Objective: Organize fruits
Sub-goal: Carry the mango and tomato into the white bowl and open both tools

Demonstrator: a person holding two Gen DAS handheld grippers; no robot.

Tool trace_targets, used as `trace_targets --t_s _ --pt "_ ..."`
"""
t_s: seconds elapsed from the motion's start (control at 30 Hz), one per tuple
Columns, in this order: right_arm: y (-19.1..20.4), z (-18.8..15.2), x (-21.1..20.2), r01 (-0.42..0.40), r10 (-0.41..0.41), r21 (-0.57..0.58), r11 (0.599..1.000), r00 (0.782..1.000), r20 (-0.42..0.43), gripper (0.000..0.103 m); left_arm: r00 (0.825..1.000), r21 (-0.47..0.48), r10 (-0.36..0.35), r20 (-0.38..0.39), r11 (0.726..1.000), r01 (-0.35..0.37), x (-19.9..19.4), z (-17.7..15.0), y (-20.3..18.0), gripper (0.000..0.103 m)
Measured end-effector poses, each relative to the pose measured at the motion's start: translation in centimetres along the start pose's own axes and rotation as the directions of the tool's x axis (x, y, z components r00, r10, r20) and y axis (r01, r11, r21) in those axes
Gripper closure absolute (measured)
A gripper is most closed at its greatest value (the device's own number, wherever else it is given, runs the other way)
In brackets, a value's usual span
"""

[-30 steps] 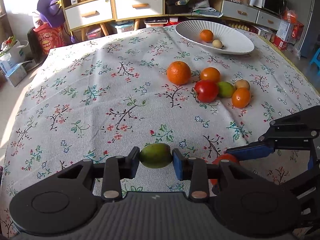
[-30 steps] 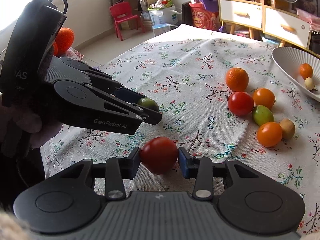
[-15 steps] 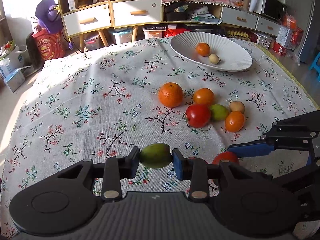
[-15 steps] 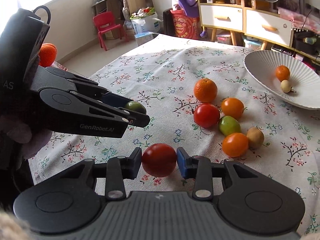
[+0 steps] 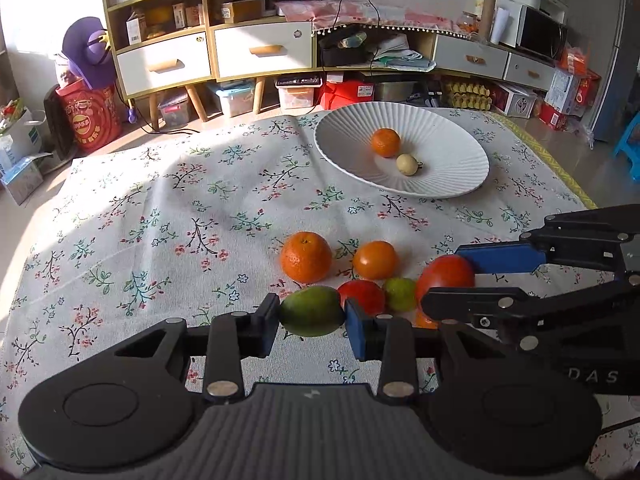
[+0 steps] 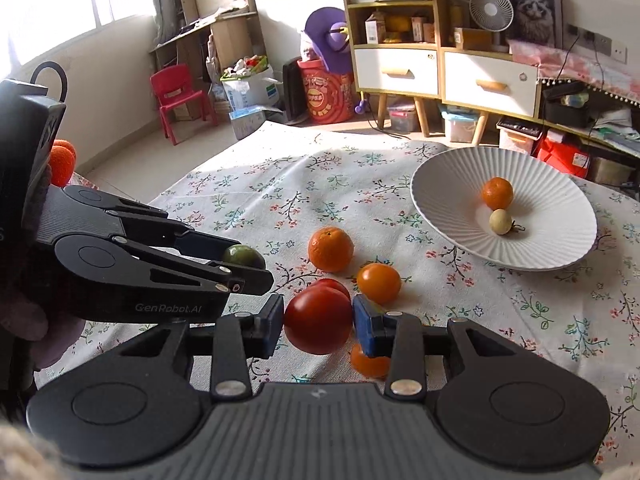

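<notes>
My left gripper is shut on a green mango, held above the flowered cloth; it shows from the side in the right wrist view. My right gripper is shut on a red tomato, also seen in the left wrist view. Both hover over a cluster of loose fruit: a large orange, a small orange, a red tomato and a lime. A white ribbed plate further back holds an orange and a pale round fruit.
The table carries a flowered cloth. Another small orange fruit lies under my right gripper. Cabinets with drawers, boxes and a red child's chair stand on the floor beyond the table's far edge.
Both grippers have moved forward and up with their fruit, towards the fruit cluster and the plate. The loose fruit has not moved.
</notes>
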State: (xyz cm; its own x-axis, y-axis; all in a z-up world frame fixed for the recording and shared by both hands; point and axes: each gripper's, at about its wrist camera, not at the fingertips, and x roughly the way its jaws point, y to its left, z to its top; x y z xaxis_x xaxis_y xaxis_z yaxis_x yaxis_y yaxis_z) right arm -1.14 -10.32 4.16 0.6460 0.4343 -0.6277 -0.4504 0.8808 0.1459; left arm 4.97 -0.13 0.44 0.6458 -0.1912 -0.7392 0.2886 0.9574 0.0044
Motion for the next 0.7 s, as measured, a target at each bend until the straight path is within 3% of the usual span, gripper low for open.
trace_targets --t_s 0.43,0.7 --pt "-6.8 3.1 1.1 0.125 -0.133 0.117 0.985 0.989 0.066 0.068 0.998 -0.058 -0.042 0.042 0.997 0.044 2.7 4.6 -2.9 0.063" --pt "-10.9 3.2 1.8 0.157 -0.173 0.221 0.962 0.984 0.052 0.068 0.998 0.001 -0.036 0.048 0.999 0.036 6.5 7.6 -5.5 0.063"
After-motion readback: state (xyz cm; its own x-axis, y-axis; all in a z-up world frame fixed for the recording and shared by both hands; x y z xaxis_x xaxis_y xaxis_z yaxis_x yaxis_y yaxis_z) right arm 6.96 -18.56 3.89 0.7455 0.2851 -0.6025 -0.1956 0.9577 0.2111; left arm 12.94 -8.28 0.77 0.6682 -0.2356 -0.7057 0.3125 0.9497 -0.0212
